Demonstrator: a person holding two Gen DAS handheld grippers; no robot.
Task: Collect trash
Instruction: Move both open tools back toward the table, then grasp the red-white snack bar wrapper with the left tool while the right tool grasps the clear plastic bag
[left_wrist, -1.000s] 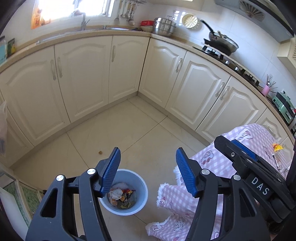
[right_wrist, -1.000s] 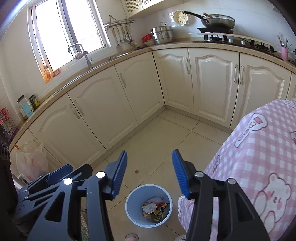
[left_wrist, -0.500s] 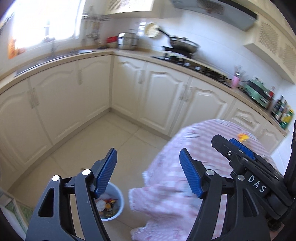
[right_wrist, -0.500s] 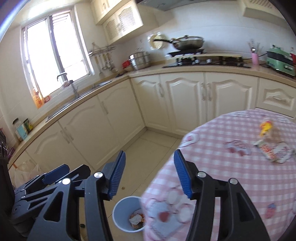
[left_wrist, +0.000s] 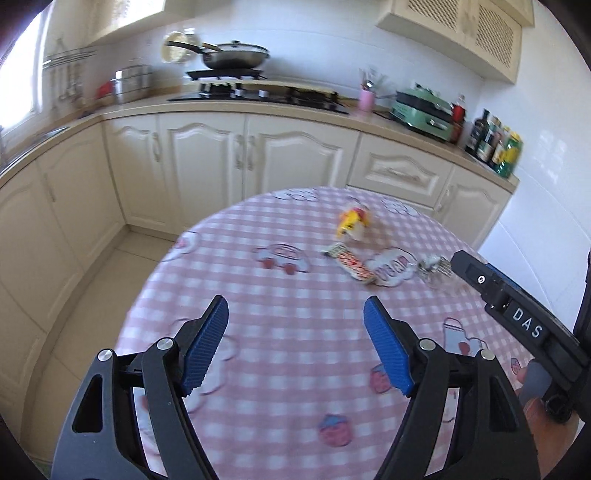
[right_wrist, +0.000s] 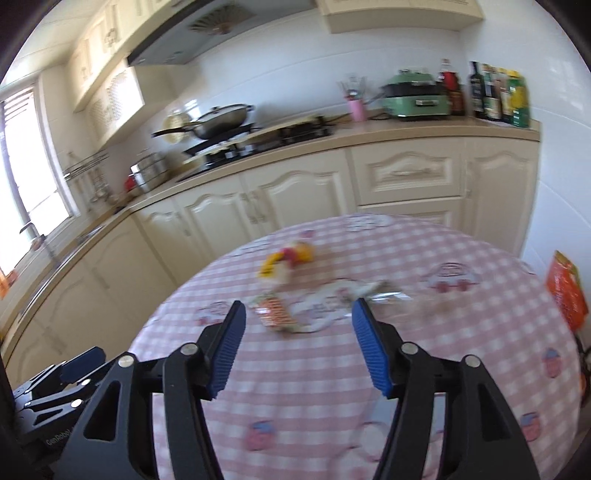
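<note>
Trash lies on the round table with a pink checked cloth (left_wrist: 295, 295): a yellow and red crumpled wrapper (left_wrist: 352, 220), a red-and-white flat wrapper (left_wrist: 351, 264) and a clear crumpled plastic piece (left_wrist: 434, 267). My left gripper (left_wrist: 295, 343) is open and empty, above the near half of the table. My right gripper (right_wrist: 295, 343) is open and empty, just short of the red-and-white wrapper (right_wrist: 273, 312); the yellow wrapper (right_wrist: 288, 260) and the clear plastic (right_wrist: 380, 291) lie beyond it. The right gripper's body shows in the left wrist view (left_wrist: 517, 317).
Cream kitchen cabinets (left_wrist: 258, 155) and a counter with a hob, a wok (left_wrist: 232, 55), a green appliance (left_wrist: 424, 110) and bottles (left_wrist: 498, 142) stand behind the table. An orange packet (right_wrist: 565, 288) stands at the table's right edge. Tiled floor (left_wrist: 103, 288) lies to the left.
Both grippers swung up and right from the blue bin on the floor to face the table. The bin has left both views. Both grippers stay open and empty.
</note>
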